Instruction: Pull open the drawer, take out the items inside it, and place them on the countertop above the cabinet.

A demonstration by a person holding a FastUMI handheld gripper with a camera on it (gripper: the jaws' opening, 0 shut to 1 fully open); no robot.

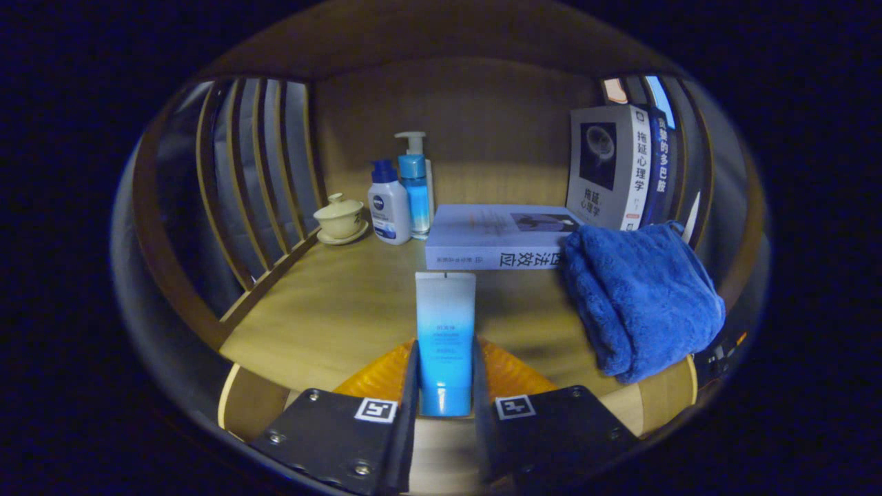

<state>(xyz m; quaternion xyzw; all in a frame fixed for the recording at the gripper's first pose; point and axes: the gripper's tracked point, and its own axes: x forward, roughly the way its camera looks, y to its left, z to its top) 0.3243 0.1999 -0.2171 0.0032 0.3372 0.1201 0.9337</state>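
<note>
The tongs [445, 386] grip a blue tube [445, 337] upright between both fingers, over the front edge of the wooden desk [331, 310]. Beyond it lies a flat book [493, 241], with a folded blue towel [641, 296] to its right. Two pump bottles [400, 200] and a lidded cup [340, 217] stand farther back.

Books [496, 248] three, pump bottles [389, 207] two, tube [445, 337] one, towel [641, 296] one.

Gripper [445, 386] level, pointing forward — jaws closed in from both sides on the tube [445, 331]
</note>
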